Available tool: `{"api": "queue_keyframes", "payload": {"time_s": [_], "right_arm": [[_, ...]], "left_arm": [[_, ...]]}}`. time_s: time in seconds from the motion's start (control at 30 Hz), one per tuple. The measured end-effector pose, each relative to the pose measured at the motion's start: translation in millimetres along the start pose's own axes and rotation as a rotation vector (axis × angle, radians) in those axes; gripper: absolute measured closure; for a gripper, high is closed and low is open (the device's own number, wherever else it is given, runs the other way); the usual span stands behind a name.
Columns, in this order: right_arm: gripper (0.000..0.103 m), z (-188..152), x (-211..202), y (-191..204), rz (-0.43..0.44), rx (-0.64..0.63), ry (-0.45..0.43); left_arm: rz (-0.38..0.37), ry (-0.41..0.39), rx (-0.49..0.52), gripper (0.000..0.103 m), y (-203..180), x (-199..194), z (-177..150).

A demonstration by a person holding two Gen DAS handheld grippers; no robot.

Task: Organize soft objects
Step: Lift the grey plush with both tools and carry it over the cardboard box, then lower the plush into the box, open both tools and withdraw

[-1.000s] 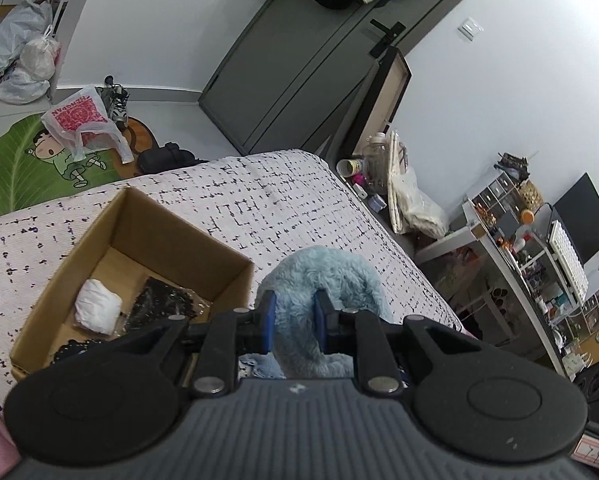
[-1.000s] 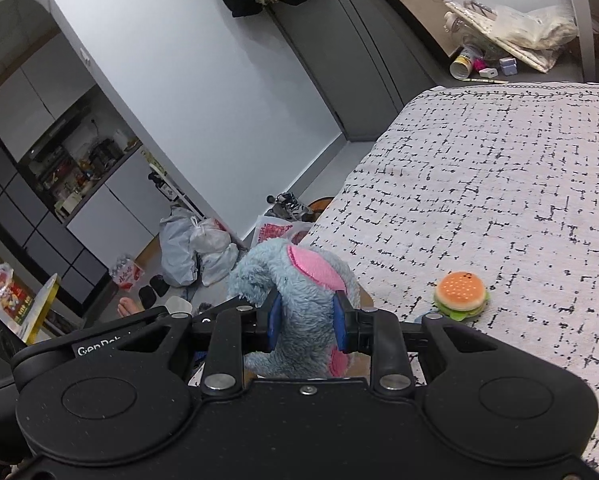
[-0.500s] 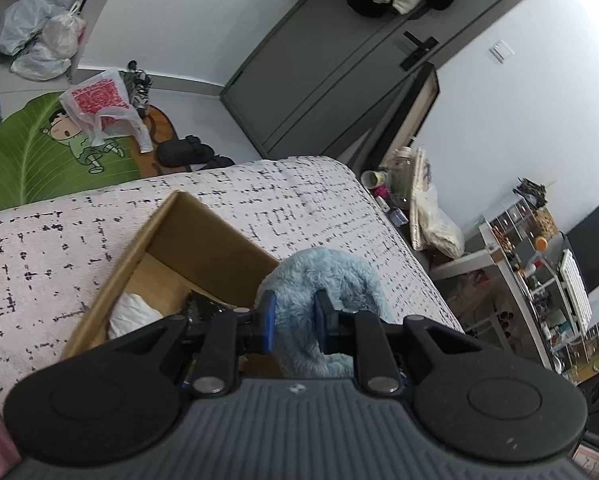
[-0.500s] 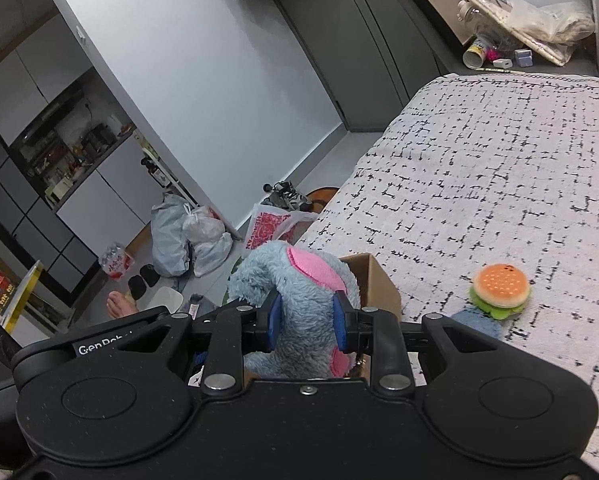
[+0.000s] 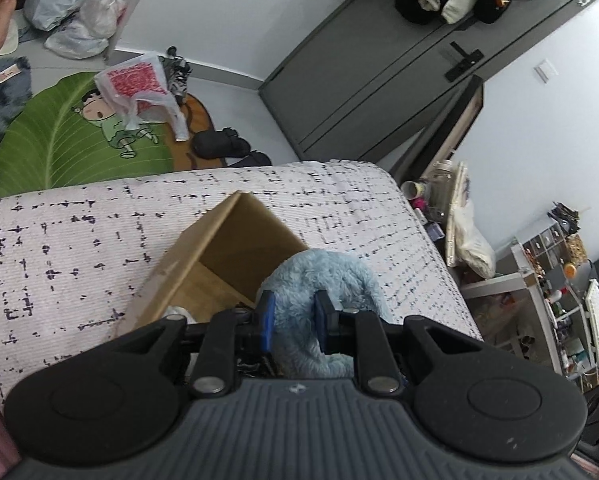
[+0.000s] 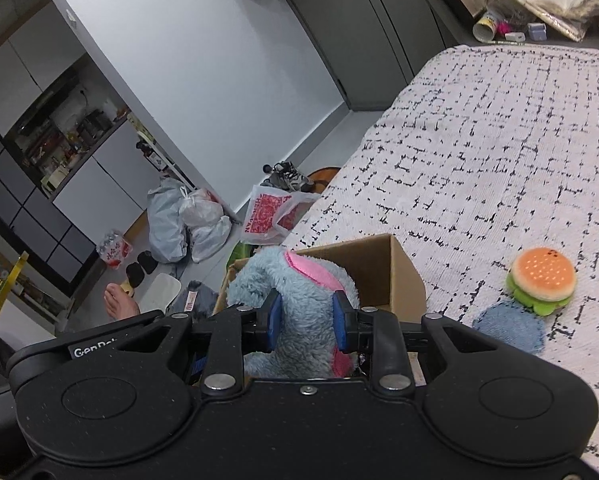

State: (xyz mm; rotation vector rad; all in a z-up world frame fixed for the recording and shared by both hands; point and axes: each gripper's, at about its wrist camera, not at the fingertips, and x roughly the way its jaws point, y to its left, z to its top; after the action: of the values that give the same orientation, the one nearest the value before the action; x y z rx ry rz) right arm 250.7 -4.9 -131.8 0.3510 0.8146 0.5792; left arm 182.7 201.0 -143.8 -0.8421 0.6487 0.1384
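Both grippers hold one fluffy light-blue plush toy over an open cardboard box (image 5: pixel 203 256) on the bed. My left gripper (image 5: pixel 293 322) is shut on a blue plush limb (image 5: pixel 323 276). My right gripper (image 6: pixel 305 322) is shut on the plush's blue and pink part (image 6: pixel 299 280), above the box (image 6: pixel 379 264). A white soft item (image 5: pixel 177 312) peeks from inside the box. A burger plush (image 6: pixel 541 280) and a round blue denim patch (image 6: pixel 509 330) lie on the bed to the right of the box.
The bed has a white cover with black dashes (image 6: pixel 499 140). On the floor beyond lie a green leaf rug (image 5: pixel 71 136), plastic bags (image 6: pixel 187 220), shoes (image 5: pixel 219 146) and a person's bare foot (image 6: pixel 119 304). Grey wardrobe doors (image 5: pixel 379 72) stand behind.
Both grippers have moved with the plush toward and over the box. The box now sits right under the toy, and the burger plush has shifted rightward in the right wrist view.
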Motion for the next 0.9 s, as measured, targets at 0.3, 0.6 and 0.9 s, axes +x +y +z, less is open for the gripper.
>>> {"api": "queue_keyframes", "payload": {"time_s": [0.3,0.6,0.9], "right_arm": [[0.072,0.8,17.7,-8.6,-0.008,0.049,0.02],[0.054,12.4,-18.0,-13.0,0.016,0.07,-0.006],[0.05,18.5,-64.4,-25.3,-0.015,0.059,-0.034]], "left_arm": [[0.076,0.012,0.025,0.079,0.8,0.6,6.1],[0.127,0.004,0.086,0.04,-16.2,-18.7,8.0],[0.14,-0.01,0.168,0.023,-47.3,-38.4,-3.2]]}}
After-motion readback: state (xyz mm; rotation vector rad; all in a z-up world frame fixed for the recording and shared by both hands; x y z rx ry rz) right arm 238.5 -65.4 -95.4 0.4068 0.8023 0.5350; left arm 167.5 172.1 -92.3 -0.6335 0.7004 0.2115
